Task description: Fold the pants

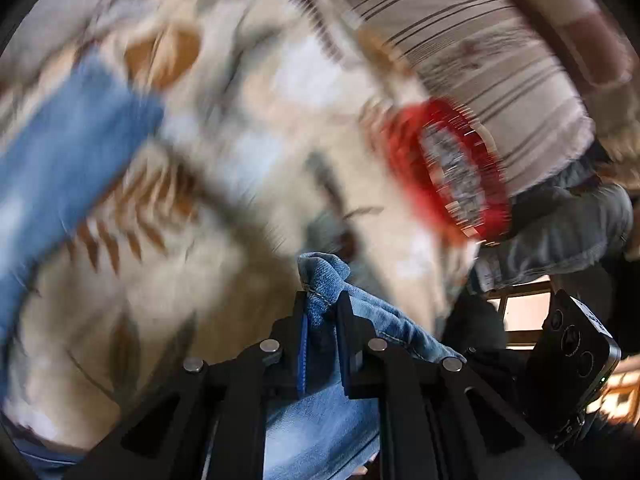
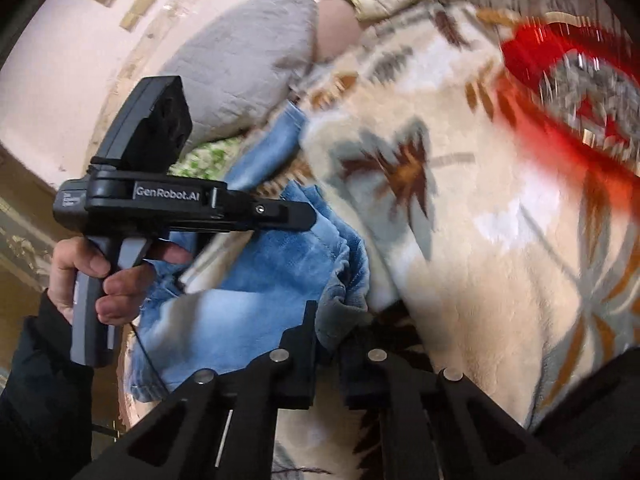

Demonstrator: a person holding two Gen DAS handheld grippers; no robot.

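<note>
Left gripper (image 1: 322,312) pinches blue pants (image 1: 316,420) hem; right gripper (image 2: 326,336) apparently pinches grey-lined edge, blurred.

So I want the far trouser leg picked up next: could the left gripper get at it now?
Probably not yet: the left gripper is shut on the jeans.

Left gripper (image 1: 323,312) angles steeply down, jaws nearly together, pinching denim; right gripper (image 2: 326,336) tilts down too, jaws clamped on a bunched fold; the left hand (image 2: 96,276) wraps its gripper's grey handle, forefinger curled at the trigger, dark sleeve (image 2: 36,392) behind it.
</note>
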